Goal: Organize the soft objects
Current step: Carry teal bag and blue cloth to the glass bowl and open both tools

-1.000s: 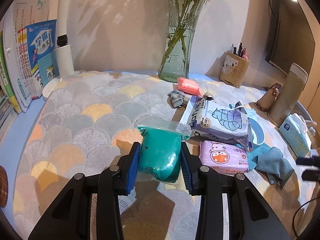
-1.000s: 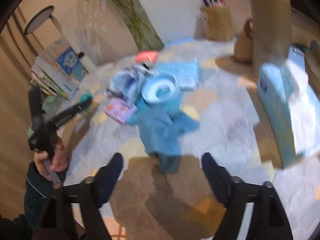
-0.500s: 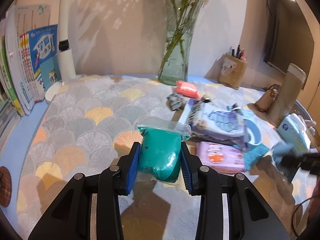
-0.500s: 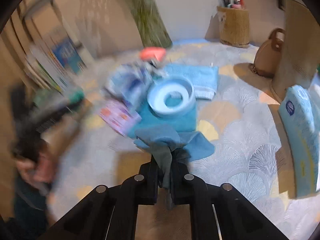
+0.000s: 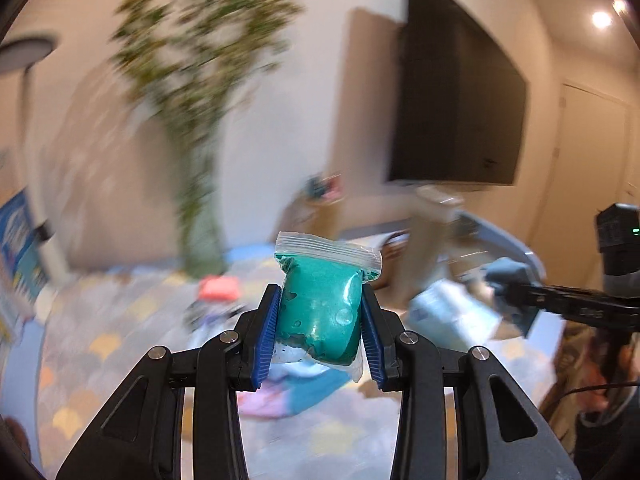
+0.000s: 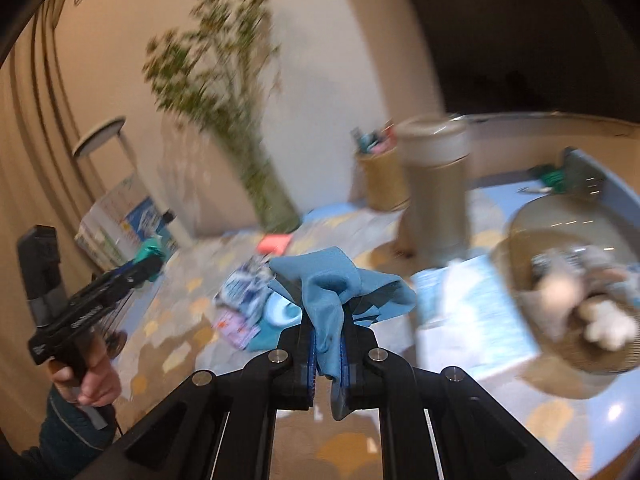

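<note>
Scallop-patterned cloth covers the table [image 6: 172, 360], where sorting looks about midway. Left tongs [image 5: 320, 328] clamp one clear zip bag of teal putty [image 5: 322, 312] aloft; right tongs [image 6: 328, 344] pinch one blue cloth [image 6: 332, 292]. One woven basket [image 6: 568, 344] already holds soft toys; three or so blurred packets remain.

Both wrist views face vase [image 5: 200, 240] wall over table [image 6: 616, 412]; blurred, seemingly close.
</note>
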A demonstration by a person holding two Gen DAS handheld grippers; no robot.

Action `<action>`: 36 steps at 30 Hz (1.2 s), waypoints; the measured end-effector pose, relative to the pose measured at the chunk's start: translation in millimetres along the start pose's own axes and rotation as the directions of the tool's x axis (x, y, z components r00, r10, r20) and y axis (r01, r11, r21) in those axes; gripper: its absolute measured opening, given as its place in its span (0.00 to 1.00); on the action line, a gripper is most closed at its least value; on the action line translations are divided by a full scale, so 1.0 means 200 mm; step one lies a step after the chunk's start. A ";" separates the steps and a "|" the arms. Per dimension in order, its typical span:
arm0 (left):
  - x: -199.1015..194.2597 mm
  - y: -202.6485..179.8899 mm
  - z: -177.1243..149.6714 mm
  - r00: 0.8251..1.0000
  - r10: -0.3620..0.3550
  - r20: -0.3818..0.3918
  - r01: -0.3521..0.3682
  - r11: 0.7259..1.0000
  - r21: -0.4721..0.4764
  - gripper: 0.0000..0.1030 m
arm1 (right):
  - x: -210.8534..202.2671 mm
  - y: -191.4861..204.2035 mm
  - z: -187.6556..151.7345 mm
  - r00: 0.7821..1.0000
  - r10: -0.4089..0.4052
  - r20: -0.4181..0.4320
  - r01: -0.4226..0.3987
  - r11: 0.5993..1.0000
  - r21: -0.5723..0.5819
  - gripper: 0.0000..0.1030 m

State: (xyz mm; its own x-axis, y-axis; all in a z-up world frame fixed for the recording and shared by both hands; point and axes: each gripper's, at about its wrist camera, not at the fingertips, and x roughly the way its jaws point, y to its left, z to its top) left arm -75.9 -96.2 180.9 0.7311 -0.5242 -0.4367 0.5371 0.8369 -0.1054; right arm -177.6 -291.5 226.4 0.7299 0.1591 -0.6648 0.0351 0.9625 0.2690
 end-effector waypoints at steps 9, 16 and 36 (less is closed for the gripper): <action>0.28 -0.72 0.27 0.975 -0.220 -0.044 0.224 0.962 0.158 0.34 | -0.38 -0.60 0.14 0.973 -0.199 0.114 0.162 0.949 0.269 0.08; 0.70 -1.09 0.27 0.939 -0.301 -0.166 0.328 0.930 0.168 0.34 | -0.43 -1.04 0.12 0.953 -0.295 0.073 0.229 0.856 0.463 0.08; 0.79 -1.16 0.15 0.915 -0.304 -0.264 0.360 0.912 0.196 0.66 | -0.41 -1.16 0.04 0.957 -0.291 -0.003 0.251 0.821 0.513 0.68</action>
State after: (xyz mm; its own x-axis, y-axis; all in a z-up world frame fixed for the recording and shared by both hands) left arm -73.0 -377.0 163.0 0.3947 -0.6931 -0.6032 0.8356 0.5438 -0.0781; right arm -240.4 -529.1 224.1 0.6864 -0.1271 -0.7160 0.5621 0.7174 0.4116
